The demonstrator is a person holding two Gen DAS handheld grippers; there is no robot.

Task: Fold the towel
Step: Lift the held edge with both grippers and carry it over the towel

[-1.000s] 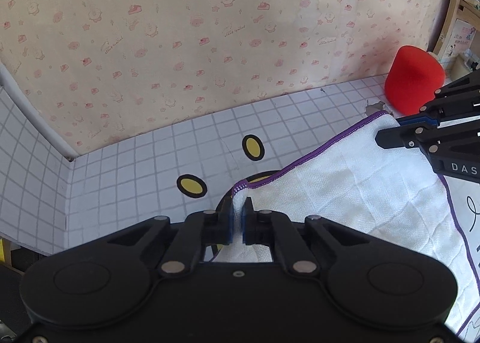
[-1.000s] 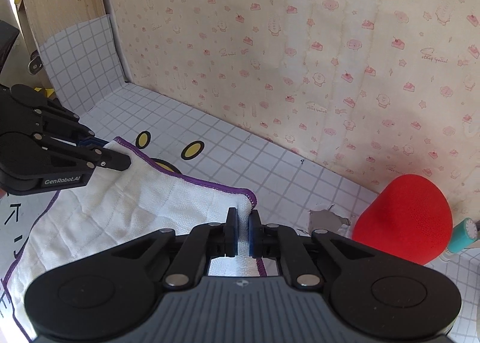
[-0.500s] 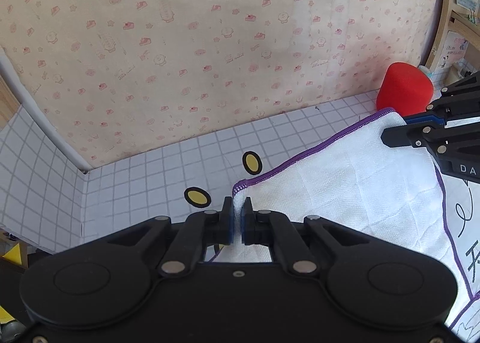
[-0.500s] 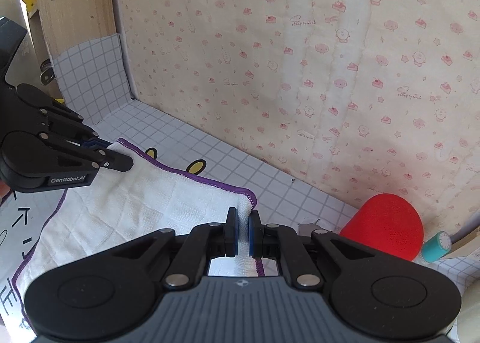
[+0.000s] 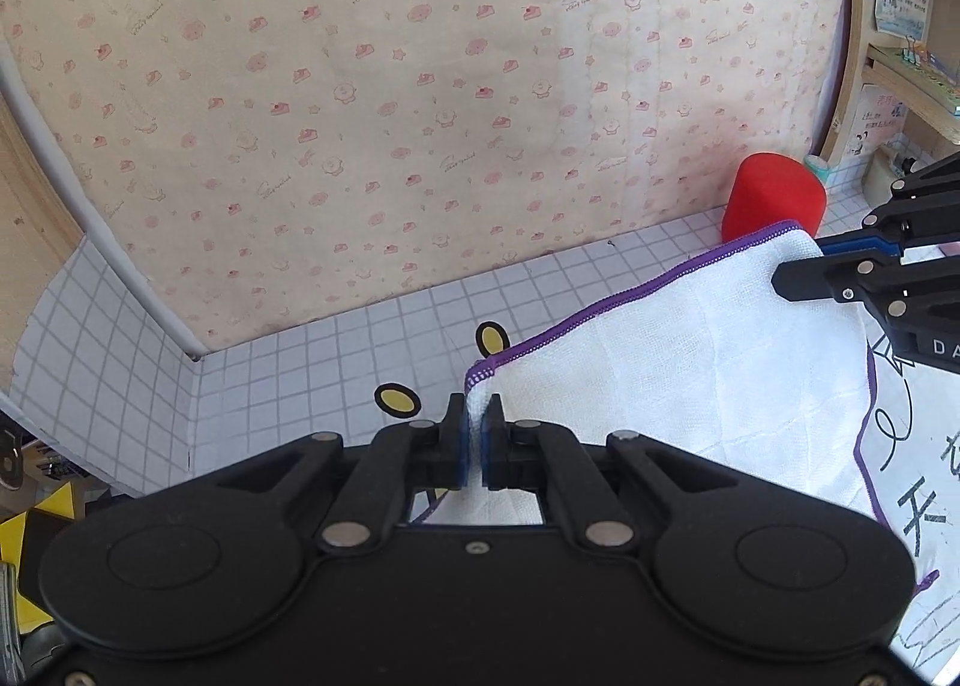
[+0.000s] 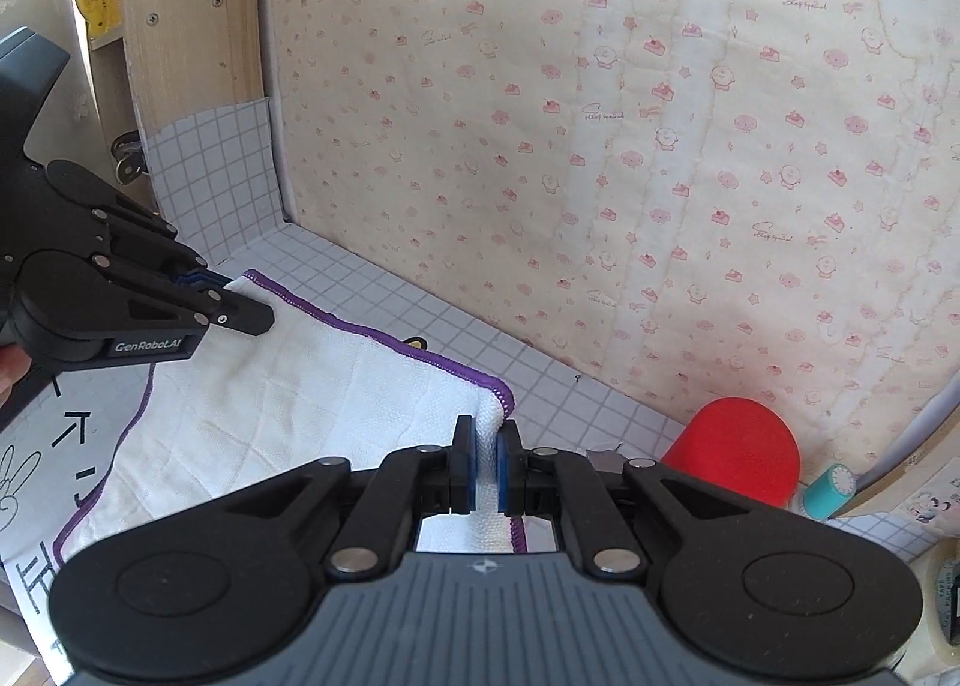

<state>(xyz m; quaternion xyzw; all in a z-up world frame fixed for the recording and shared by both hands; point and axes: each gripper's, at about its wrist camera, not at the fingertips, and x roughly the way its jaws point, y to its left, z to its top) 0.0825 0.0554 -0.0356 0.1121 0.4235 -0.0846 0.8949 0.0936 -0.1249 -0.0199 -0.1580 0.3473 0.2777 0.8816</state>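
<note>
— While both claws have a far corner each, which step would you call this?

— The lifting part of the first fold, I'd judge. The left gripper (image 5: 474, 434) is clenched on one corner of the white woven towel with purple stitched edging (image 5: 690, 374), and the right gripper (image 6: 486, 461) is clamped on the other corner, cloth pinched between its blue pads. The edge is strung between them, raised off the grey-gridded white tabletop (image 5: 336, 362).

— And the rest of the towel?

— Trailing down behind the claws onto a white sheet with black lettering (image 5: 918, 464) (hard to read). A red rounded foam block (image 6: 735, 449) sits just beyond the right claw.

— Next?

— Probably carry both corners back together, level, and lay them on the near edge before letting go; uneven hands would skew the fold.
</note>
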